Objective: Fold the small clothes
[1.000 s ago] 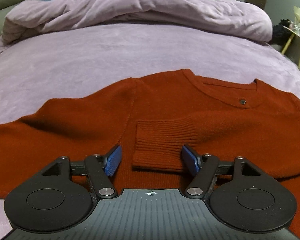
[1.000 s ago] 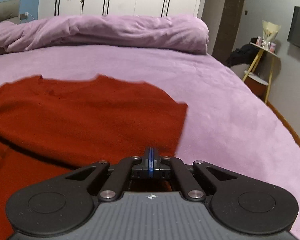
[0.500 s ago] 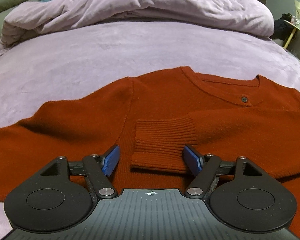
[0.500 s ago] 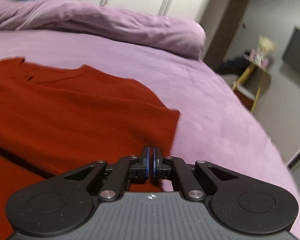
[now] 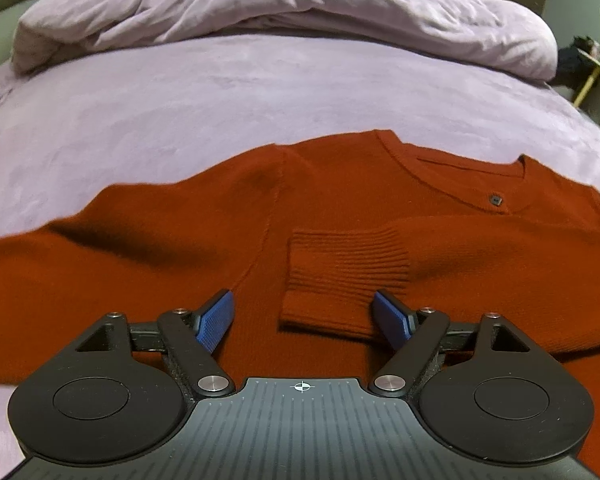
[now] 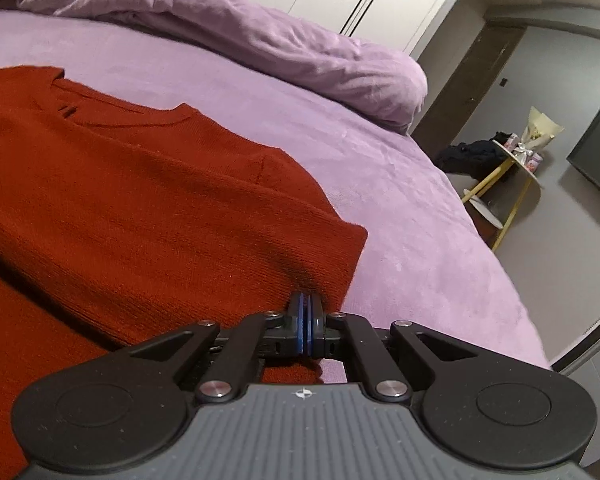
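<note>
Two jaws are working: my left gripper (image 5: 304, 316) is opening around the cuff (image 5: 346, 276) lying straight ahead; my right gripper (image 6: 305, 320) is pinching the sweater (image 6: 140, 208) edge.

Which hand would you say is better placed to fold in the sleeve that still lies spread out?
Left, probably. The left tongs are opening over the sweater, pressing nothing, with the unfolded sleeve on that side. The right tongs are shut at the sweater's far edge, though a grip isn't clear.
</note>
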Motion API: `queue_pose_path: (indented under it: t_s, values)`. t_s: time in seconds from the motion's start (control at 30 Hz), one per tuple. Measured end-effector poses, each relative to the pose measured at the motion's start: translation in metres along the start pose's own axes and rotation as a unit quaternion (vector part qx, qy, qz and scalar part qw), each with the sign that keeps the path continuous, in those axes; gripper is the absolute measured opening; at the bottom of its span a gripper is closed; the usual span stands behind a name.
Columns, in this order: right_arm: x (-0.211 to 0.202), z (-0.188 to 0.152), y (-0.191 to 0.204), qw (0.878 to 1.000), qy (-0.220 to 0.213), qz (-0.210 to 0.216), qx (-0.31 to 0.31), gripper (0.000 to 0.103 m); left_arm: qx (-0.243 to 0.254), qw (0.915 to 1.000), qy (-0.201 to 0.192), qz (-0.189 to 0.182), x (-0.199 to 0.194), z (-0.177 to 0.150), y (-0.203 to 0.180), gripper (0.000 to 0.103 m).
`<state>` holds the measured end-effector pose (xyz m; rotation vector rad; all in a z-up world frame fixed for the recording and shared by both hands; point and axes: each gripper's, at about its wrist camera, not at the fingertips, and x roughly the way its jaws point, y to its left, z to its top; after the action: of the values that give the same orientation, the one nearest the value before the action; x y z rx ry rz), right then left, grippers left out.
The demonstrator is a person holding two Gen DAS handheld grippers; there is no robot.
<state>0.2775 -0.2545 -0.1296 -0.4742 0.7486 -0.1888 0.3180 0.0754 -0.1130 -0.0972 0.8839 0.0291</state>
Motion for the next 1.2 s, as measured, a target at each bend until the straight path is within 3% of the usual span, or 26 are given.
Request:
queue_pose_path:
  t_s: [0.1,0.17,0.3,0.4,0.47,0.5,0.53,0.67,0.73,0.87,1.0,1.07,1.17,1.2]
  values:
    - [-0.024,0.0,0.007,0.999,-0.03,0.022,0.017,0.003,-0.018,0.9998,0.005,-0.005,-0.006,-0.003,0.008,0.082]
    - [-0.023,-0.005,0.017,0.999,-0.009,0.033,0.006,0.003,-0.018,0.9998,0.01,-0.005,-0.009,-0.004,0.012,0.082]
    - [-0.024,-0.008,0.029,0.999,0.005,0.016,-0.034,0.004,-0.018,0.9996,0.021,0.01,-0.016,-0.007,0.027,0.08]
    - [-0.042,0.001,0.015,0.998,0.019,0.056,0.029,0.008,-0.056,0.9982,0.009,-0.02,-0.035,-0.016,0.053,0.076]
    - [-0.062,-0.003,0.003,0.989,0.015,0.111,0.1,0.019,-0.112,0.9932,0.001,-0.034,-0.052,-0.025,0.082,0.082]
    - [-0.072,-0.009,-0.001,0.979,0.015,0.147,0.137,0.035,-0.148,0.9884,-0.009,-0.035,-0.061,-0.034,0.102,0.085]
    - [-0.08,-0.018,-0.003,0.97,0.019,0.177,0.168,0.043,-0.174,0.9841,-0.015,-0.033,-0.067,-0.041,0.119,0.086]
    - [-0.1,-0.043,-0.002,0.947,0.037,0.221,0.23,0.044,-0.282,0.9586,-0.039,0.014,-0.09,-0.076,0.205,0.086]
    - [-0.104,-0.048,0.001,0.942,0.047,0.227,0.244,0.044,-0.349,0.9345,-0.059,0.042,-0.1,-0.092,0.25,0.086]
    - [-0.105,-0.043,0.002,0.939,0.054,0.237,0.243,0.044,-0.468,0.8755,-0.104,0.064,-0.108,-0.119,0.322,0.079]
    - [-0.1,-0.038,-0.002,0.924,0.065,0.253,0.281,0.043,-0.529,0.836,-0.141,0.037,-0.101,-0.127,0.36,0.068]
    - [-0.099,-0.038,-0.003,0.917,0.068,0.257,0.298,0.04,-0.547,0.8232,-0.145,0.04,-0.096,-0.125,0.37,0.054]
    - [-0.098,-0.039,-0.003,0.913,0.069,0.26,0.306,0.037,-0.551,0.822,-0.133,0.059,-0.093,-0.122,0.38,0.014]
    - [-0.098,-0.039,-0.002,0.914,0.068,0.26,0.304,0.035,-0.549,0.8238,-0.126,0.066,-0.093,-0.121,0.38,0.009]
